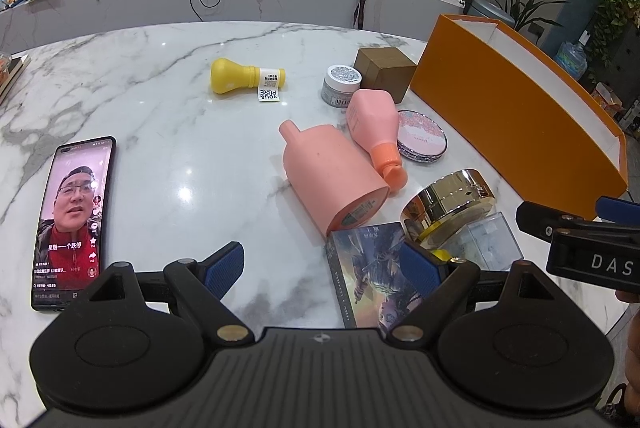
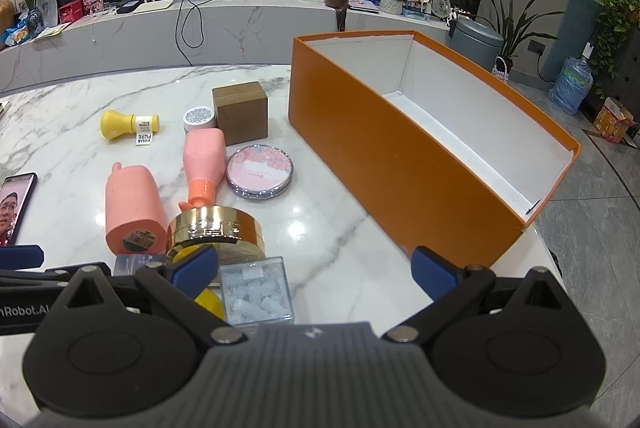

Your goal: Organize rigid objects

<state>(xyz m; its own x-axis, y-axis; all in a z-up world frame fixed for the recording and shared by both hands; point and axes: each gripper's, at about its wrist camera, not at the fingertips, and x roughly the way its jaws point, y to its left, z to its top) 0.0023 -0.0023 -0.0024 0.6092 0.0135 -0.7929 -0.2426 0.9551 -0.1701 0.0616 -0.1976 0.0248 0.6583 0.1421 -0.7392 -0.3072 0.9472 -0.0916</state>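
Note:
An open orange box [image 2: 400, 155] with a white inside stands on the marble table at the right; it also shows in the left wrist view [image 1: 516, 115]. Left of it lie a big pink bottle [image 1: 328, 179], a smaller pink bottle [image 1: 374, 131], a round pink compact [image 1: 424, 139], a gold jar [image 1: 452, 203], a clear cube [image 2: 258, 292], a card box [image 1: 368, 280], a brown cube [image 1: 384, 71], a silver jar [image 1: 340, 83] and a yellow bottle [image 1: 244, 75]. My left gripper [image 1: 324, 268] is open and empty above the card box. My right gripper [image 2: 316, 268] is open and empty beside the clear cube.
A phone [image 1: 72, 224] with its screen lit lies at the table's left front. The right gripper's body [image 1: 580, 244] shows at the right edge of the left wrist view. A marble counter [image 2: 200, 23] with clutter runs behind the table.

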